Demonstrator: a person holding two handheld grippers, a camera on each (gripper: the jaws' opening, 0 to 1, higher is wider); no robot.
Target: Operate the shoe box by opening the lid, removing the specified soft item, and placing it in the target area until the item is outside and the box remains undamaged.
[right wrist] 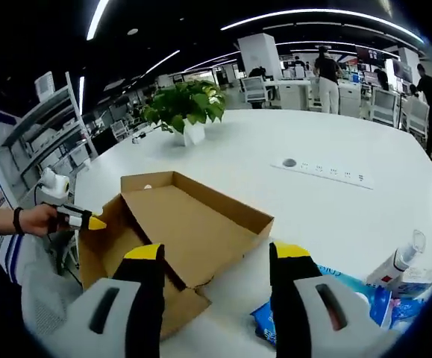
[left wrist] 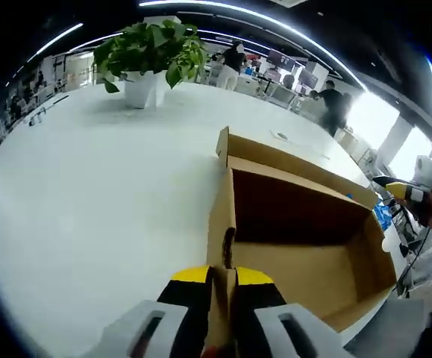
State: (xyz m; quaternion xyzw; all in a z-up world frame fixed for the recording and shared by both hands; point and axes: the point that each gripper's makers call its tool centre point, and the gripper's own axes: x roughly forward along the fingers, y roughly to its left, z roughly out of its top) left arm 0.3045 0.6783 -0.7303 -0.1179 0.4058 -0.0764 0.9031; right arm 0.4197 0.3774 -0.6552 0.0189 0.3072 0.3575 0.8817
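Note:
The brown cardboard shoe box [left wrist: 305, 261] lies open on the white table, its inside bare where I can see it. My left gripper [left wrist: 221, 277] is shut on the box's near wall, the cardboard edge pinched between its yellow-tipped jaws. In the right gripper view the box [right wrist: 186, 224] lies ahead, and the left gripper [right wrist: 96, 222], held by a hand, is at its left corner. My right gripper [right wrist: 217, 253] hangs open above the box's near edge, holding nothing. A blue soft pack [right wrist: 350, 302] lies on the table outside the box, under the right jaw. The right gripper [left wrist: 401, 191] appears beyond the box's far side.
A potted green plant [left wrist: 152, 52] stands far back on the table [left wrist: 89, 194]. A white bottle [right wrist: 401, 261] lies beside the blue pack, and a socket strip [right wrist: 324, 170] is set into the tabletop. People stand at desks in the background; shelving is at the left.

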